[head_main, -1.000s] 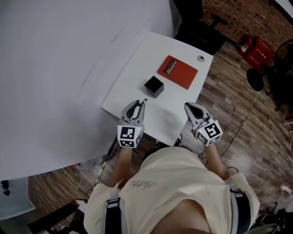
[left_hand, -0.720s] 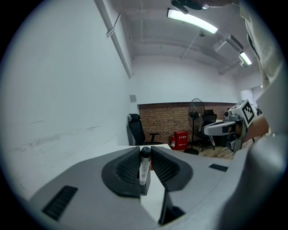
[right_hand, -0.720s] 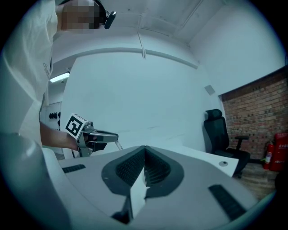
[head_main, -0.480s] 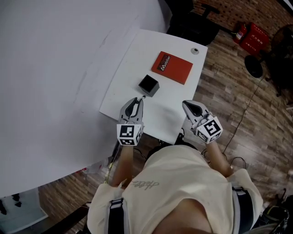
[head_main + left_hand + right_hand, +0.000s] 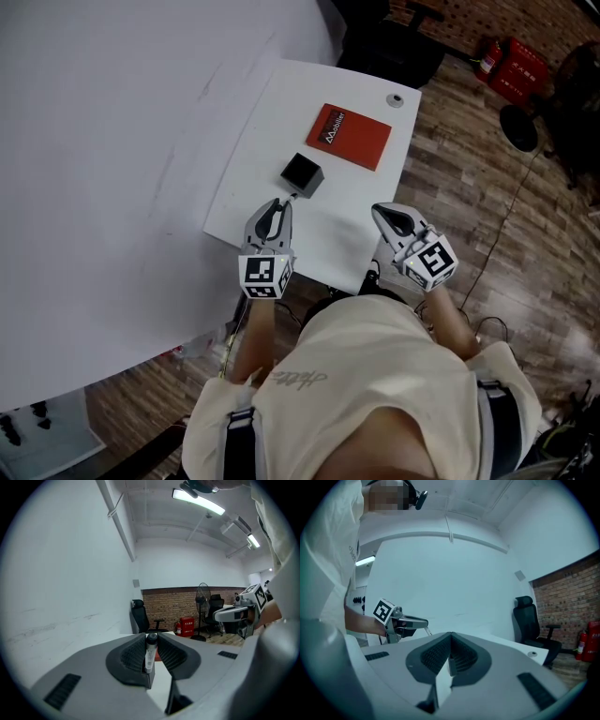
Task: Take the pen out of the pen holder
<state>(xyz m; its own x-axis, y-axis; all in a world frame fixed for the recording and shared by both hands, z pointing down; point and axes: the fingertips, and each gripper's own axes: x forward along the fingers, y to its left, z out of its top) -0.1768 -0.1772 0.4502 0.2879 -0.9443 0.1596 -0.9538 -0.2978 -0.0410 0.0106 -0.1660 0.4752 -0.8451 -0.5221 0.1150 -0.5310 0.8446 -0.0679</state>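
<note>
The left gripper (image 5: 278,206) has its jaws closed on the pen (image 5: 150,652), just beside the black pen holder (image 5: 302,173) on the white table (image 5: 272,122). The pen appears clear of the holder. The right gripper (image 5: 384,216) hovers over the table's near edge, its jaws together and empty.

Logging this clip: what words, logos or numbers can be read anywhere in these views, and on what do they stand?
No text reads clearly enough to quote.
Red book on the white table: white logo and brand word near one edge, too small to read.
Shirt print: pale script, not legible.
Marker cubes: black-and-white square codes only, no words.
Red box on the floor: any labels are too small to read.
</note>
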